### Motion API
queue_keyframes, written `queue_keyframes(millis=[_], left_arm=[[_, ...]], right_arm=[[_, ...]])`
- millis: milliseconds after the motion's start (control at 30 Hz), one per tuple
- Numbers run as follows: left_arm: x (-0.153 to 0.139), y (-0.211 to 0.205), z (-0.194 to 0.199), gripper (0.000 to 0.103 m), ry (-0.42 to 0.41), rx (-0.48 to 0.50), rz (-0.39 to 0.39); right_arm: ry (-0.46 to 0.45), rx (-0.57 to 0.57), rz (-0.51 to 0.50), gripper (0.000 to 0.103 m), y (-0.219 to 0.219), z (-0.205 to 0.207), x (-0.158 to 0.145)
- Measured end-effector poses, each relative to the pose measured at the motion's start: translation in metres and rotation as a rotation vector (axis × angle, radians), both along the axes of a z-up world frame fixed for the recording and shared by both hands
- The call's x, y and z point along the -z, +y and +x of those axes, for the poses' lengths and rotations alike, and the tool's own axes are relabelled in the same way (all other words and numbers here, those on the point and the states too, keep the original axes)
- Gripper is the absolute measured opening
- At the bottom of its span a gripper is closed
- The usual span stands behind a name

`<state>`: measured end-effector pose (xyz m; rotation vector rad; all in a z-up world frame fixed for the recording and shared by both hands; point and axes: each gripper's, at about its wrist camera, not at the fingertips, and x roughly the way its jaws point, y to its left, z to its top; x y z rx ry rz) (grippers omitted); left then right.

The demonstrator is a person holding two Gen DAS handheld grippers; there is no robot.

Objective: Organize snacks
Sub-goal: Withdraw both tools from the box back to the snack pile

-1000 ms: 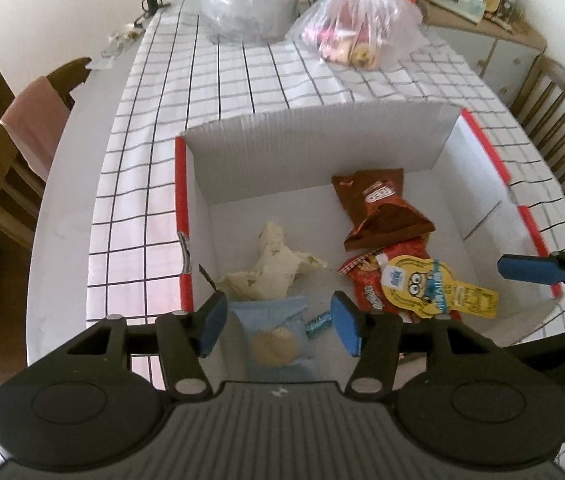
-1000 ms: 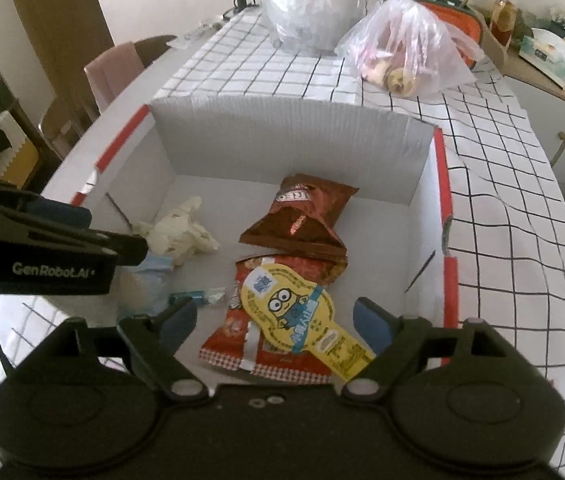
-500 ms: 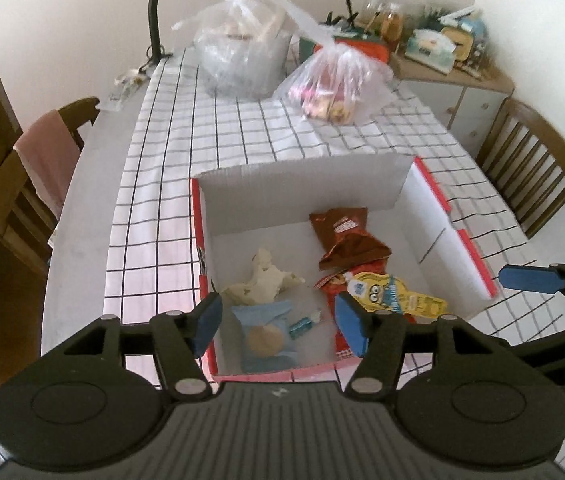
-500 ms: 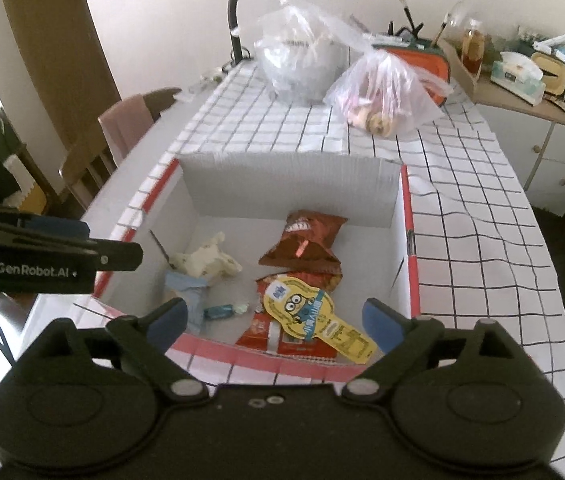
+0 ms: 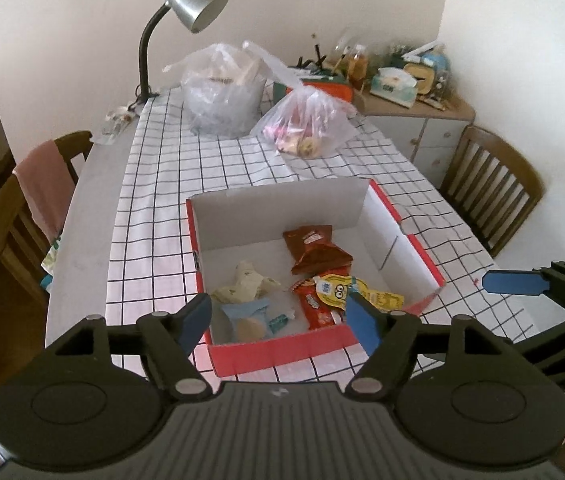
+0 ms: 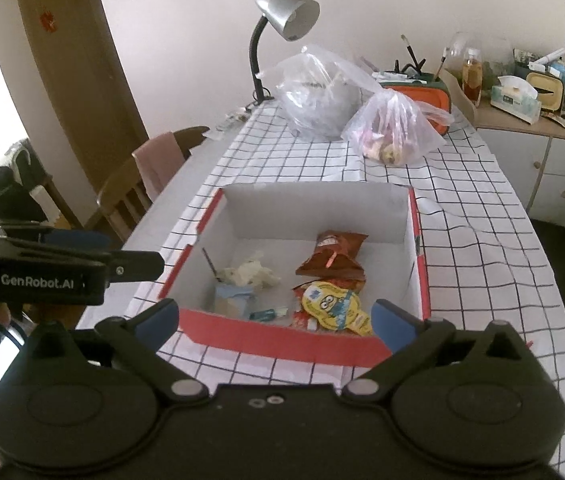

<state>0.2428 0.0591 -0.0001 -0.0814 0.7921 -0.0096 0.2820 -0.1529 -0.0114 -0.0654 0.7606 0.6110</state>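
Five or so snacks already sit in your red box [image 5: 278, 350], which rests on the checked tablecloth [image 5: 154, 216]: a brown chip bag [image 5: 316, 248], a yellow minion packet [image 5: 356, 290] lying on a red packet [image 5: 314, 308], a cream wrapper [image 5: 244, 282], a pale blue pouch [image 5: 246, 312] and a small teal candy [image 5: 278, 320]. Nothing loose shows on the cloth around the box, so the job looks nearly done or done; the two plastic bags [image 6: 392, 132] at the far end may hold more, contents unclear.

Your left gripper [image 5: 278, 316] hangs above the box's near wall, tongs apart, nothing between them. Your right gripper [image 6: 274, 318] hangs over the same near edge, tongs wide apart, also empty.

Orientation: the box's long axis runs away from you, toward the lamp [image 6: 286, 14]. The chip bag runs roughly along that line, crimped top toward the far wall. The minion packet lies diagonal, face end left, tail pointing to the near-right corner. Contents crowd the near half; far half bare.
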Motion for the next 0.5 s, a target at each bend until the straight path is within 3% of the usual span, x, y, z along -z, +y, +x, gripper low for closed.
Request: queue_keyframes(millis=[133,500], left_arm=[[0.001,0.001,-0.019,0.078,-0.016,0.017,-0.014],[0.04,-0.004,-0.056,0.078,0.065,0.032,-0.015]], right_arm=[[0.001,0.001,0.016,0.103,-0.007,-0.018,0.0],[0.07,0.023,-0.001,0.103,-0.021,-0.065,0.032]])
